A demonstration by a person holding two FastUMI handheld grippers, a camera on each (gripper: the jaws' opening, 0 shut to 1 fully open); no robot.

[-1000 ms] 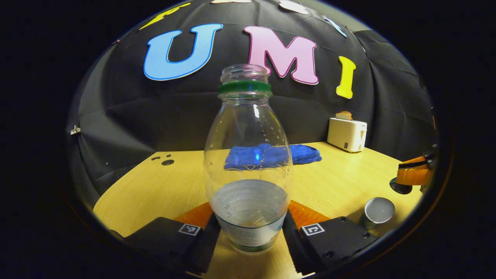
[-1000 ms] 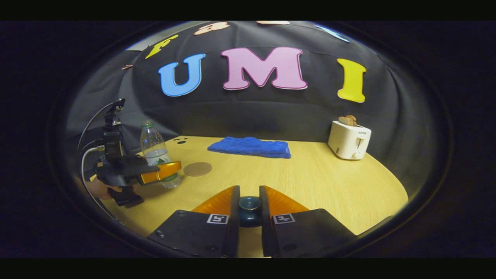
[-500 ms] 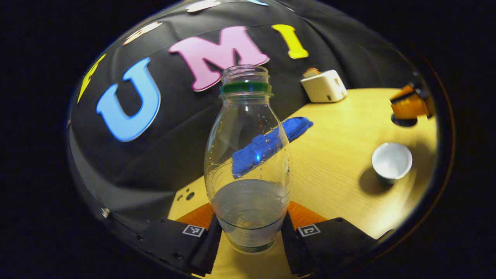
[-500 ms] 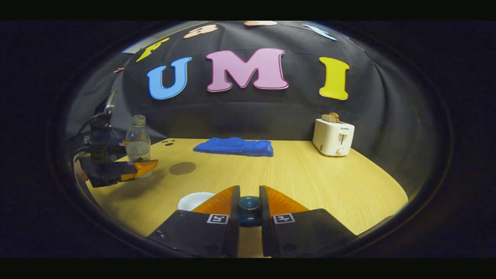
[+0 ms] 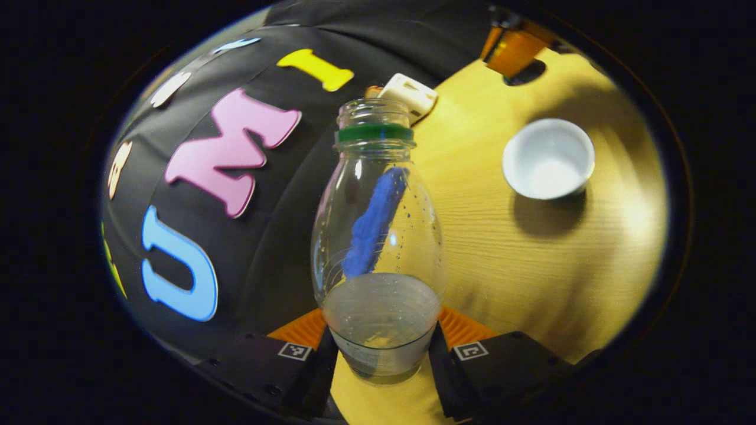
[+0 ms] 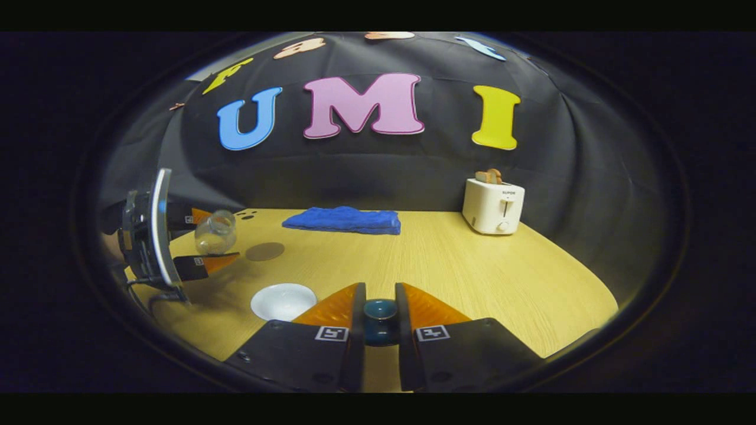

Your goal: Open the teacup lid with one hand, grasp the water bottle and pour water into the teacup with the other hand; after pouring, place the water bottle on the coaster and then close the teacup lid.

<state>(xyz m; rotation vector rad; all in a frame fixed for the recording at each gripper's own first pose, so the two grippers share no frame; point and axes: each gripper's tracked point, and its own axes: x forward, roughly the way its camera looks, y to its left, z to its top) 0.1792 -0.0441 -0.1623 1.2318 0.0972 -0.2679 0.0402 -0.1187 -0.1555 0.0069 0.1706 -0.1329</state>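
Clear glossy plastic water bottle (image 5: 378, 236), smooth, green plastic neck ring. Pale wood-grain worktop (image 5: 531, 260), smooth, slight sheen. White glazed ceramic teacup (image 5: 548, 158), glossy inside. Blue terry cloth towel (image 6: 342, 219), nubby, matt. White smooth plastic toaster (image 6: 493, 205). Round brown matt coaster (image 6: 264, 251). Dark teal glossy ceramic lid (image 6: 380, 321).

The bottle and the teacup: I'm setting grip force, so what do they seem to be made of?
Water bottle: clear thin plastic, likely; the blue towel shows through its wall. Teacup: glossy white inside with a soft highlight, probably glazed ceramic, though the look leaves that open.
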